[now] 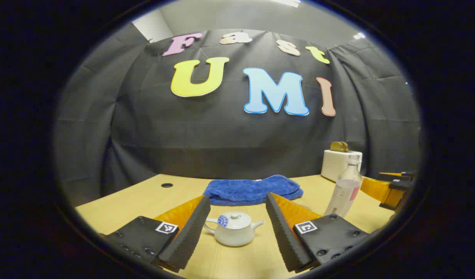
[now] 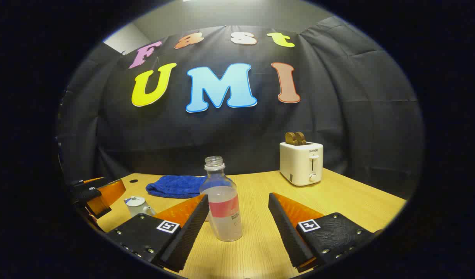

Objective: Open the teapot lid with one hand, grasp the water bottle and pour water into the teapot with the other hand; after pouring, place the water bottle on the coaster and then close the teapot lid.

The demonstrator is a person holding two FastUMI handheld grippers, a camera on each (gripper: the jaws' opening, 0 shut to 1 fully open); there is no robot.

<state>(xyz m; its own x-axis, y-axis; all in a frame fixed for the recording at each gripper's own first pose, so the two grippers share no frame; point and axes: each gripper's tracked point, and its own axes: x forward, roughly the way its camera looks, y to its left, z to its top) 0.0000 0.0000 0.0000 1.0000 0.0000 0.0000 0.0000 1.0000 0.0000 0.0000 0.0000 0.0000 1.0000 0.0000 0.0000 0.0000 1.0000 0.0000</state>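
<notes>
A small white teapot (image 1: 233, 229) with its lid on stands on the wooden table (image 1: 144, 201), just ahead of my left gripper (image 1: 237, 198). That gripper is open, with the teapot in line with the gap between its fingers and untouched. A clear, uncapped water bottle (image 2: 222, 205) with a red label, part full, stands upright between the fingers of my right gripper (image 2: 238, 197). This gripper is open too, and the bottle is nearer its left finger. The bottle (image 1: 346, 190) is also at the right in the left gripper view, and the teapot (image 2: 138, 205) at the left in the right gripper view.
A crumpled blue towel (image 1: 253, 189) lies behind the teapot. A white toaster (image 2: 301, 162) with bread in it stands at the back right. A cable hole (image 1: 167, 185) sits in the table at the back left. The black cloth wall closes off the far side.
</notes>
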